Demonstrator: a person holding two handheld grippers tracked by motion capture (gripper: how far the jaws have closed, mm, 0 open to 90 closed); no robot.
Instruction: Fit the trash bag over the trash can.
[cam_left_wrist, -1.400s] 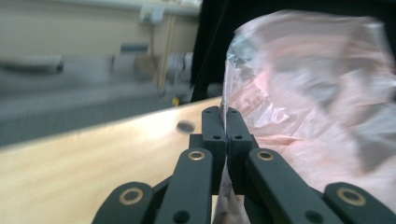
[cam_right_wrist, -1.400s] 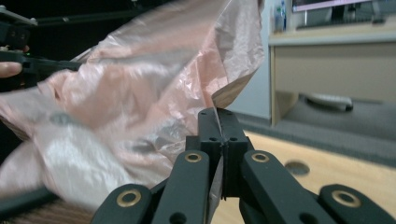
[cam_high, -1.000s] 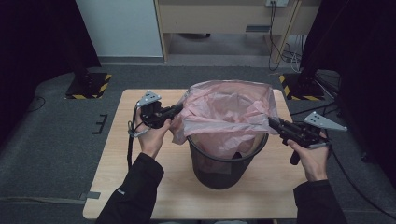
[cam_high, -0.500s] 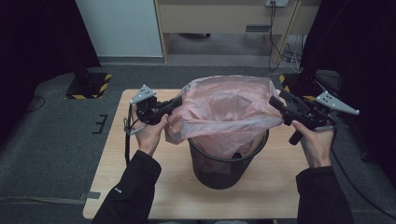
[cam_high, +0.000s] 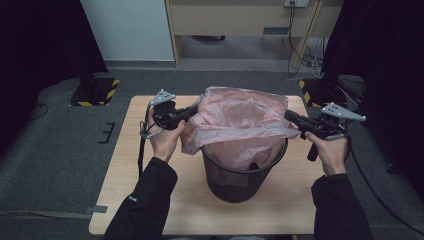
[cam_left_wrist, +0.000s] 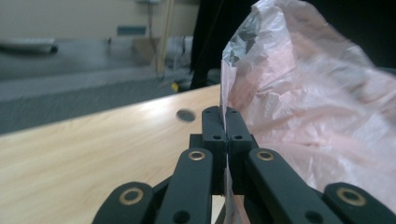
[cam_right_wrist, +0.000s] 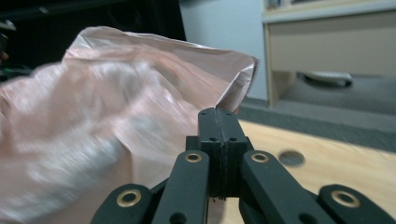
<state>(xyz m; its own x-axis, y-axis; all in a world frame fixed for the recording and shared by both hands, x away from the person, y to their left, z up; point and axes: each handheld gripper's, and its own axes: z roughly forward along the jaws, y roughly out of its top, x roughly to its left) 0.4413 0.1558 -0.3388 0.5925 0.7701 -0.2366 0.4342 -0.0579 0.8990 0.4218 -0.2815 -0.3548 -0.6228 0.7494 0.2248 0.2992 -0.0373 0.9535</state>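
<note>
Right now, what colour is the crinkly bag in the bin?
Pale pink and see-through bag; the high view shows it best.

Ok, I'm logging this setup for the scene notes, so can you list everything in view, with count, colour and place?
bin bag: one, pink translucent, stretched over the bin's mouth, its edges pulled out to both sides
bin: one, black mesh, standing at the table's middle
table: one, light wood, on grey carpet
weighted bases: two, black with yellow stripes, on the floor past the table's far corners
cabinet: one, light wood, against the far wall
cables: several, dark, hanging by the cabinet's right side
left gripper: one, black, fingers shut on the bag's left edge
right gripper: one, black, fingers shut at the bag's right edge
forearms: two, dark sleeves, entering from the bottom
</note>
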